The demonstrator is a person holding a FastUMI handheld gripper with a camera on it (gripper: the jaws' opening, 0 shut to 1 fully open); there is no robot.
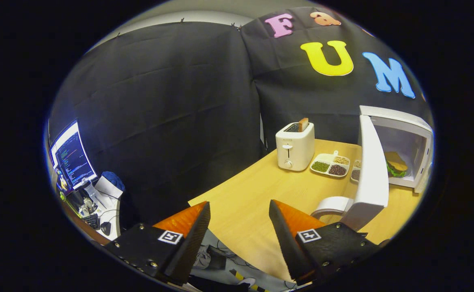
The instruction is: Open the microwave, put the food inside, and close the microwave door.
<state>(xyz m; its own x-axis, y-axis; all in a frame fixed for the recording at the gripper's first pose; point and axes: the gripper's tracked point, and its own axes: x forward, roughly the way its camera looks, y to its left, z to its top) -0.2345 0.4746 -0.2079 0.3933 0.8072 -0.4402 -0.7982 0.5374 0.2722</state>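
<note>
Gripper: fingers spread apart, holding nothing, over the wooden table; microwave beyond them, door swung open, sandwich inside; toaster beside a divided snack tray.

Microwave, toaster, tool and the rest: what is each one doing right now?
Microwave: open, sandwich inside.
Door: swung wide open.
Toaster: a slice of bread sticking up.
Dish: filled compartments.
Tool: open, holding nothing.
Monitor: on.

Even, fairly bright overhead light; tabletop shows soft sheen, faint shadows. Sharp focus centrally; strong fisheye bending and slight darkening toward the rim.
</note>
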